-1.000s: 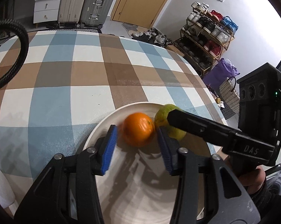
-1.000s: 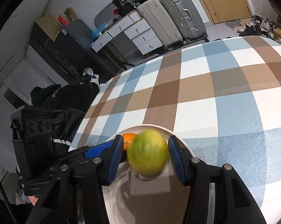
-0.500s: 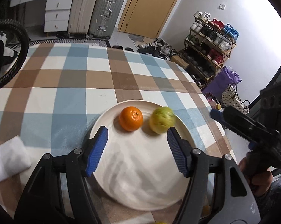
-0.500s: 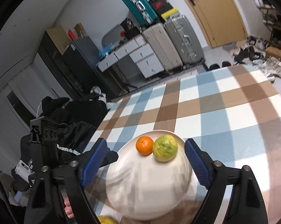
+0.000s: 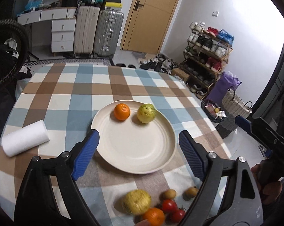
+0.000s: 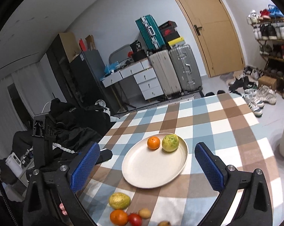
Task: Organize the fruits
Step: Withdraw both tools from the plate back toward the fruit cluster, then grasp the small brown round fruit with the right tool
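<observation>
A cream plate (image 5: 134, 150) (image 6: 153, 171) on the checked tablecloth holds an orange (image 5: 122, 111) (image 6: 153, 142) and a yellow-green fruit (image 5: 146, 113) (image 6: 170, 143) side by side at its far edge. My left gripper (image 5: 136, 154) hangs open and empty over the plate's near side. My right gripper (image 6: 145, 167) is also open and empty, raised above the plate. Loose fruit lies near the table's front edge: a yellow-green fruit (image 5: 136, 201) (image 6: 119, 200), an orange (image 5: 153, 216) (image 6: 119, 217), two tomatoes (image 5: 169, 206), and small brown fruits (image 5: 170, 194).
A white paper roll (image 5: 25, 137) lies on the table's left side. The round table (image 5: 70, 94) ends at the right, with a shoe rack (image 5: 207, 54) and baskets (image 5: 234, 103) beyond. Suitcases (image 6: 175, 71) and drawers stand at the far wall. Dark clothing (image 6: 66, 124) is piled left.
Both grippers let go of their fruit, opened wide and pulled back and up from the plate. The orange and yellow-green fruit now rest on the plate. The loose fruit pile came into view.
</observation>
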A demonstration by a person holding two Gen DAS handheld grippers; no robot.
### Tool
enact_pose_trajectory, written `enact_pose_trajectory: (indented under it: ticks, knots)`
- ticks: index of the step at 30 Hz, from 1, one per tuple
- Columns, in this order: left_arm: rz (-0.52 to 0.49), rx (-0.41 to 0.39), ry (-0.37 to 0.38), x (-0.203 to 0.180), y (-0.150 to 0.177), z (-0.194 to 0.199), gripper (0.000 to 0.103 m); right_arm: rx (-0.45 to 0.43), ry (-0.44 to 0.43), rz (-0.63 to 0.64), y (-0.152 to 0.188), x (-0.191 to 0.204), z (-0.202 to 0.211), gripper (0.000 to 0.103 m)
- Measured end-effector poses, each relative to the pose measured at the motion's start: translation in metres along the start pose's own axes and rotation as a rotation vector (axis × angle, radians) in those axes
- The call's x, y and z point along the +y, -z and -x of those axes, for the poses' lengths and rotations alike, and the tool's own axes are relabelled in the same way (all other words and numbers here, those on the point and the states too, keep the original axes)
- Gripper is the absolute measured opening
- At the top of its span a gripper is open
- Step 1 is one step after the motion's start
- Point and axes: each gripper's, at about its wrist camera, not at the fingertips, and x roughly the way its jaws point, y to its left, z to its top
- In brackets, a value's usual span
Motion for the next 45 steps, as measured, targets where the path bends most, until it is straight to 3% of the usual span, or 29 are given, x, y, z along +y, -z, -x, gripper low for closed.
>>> enact_pose_trajectory:
  ticks: [4, 9, 18, 27, 38, 41, 45]
  knots:
    - [-0.012, -0.041, -0.002, -0.009, 0.016, 0.03, 0.102, -0.026, 0.016, 0.03, 0.013, 0.014, 0.022, 0.103]
    - [-0.029, -0.057, -0.007, -0.02, 0.04, 0.061, 0.102, -0.034, 0.074, 0.053, 0.034, 0.026, 0.042, 0.103]
    - [-0.012, -0.02, 0.0, -0.018, 0.088, 0.074, 0.102, 0.036, 0.128, 0.033, 0.078, 0.024, 0.047, 0.103]
    - [-0.022, 0.058, 0.014, -0.014, 0.134, 0.061, 0.102, 0.142, 0.12, -0.012, 0.118, 0.007, 0.028, 0.103]
    - [-0.048, 0.059, 0.022, -0.005, 0.141, 0.04, 0.102, 0.241, 0.097, -0.113, 0.133, -0.022, -0.006, 0.103]
    - [-0.038, 0.074, 0.031, -0.001, 0.14, 0.033, 0.102, 0.258, 0.085, -0.138, 0.133, -0.027, -0.012, 0.101]
    - [-0.039, 0.093, 0.033, 0.001, 0.141, 0.026, 0.102, 0.298, 0.086, -0.161, 0.133, -0.03, -0.021, 0.089]
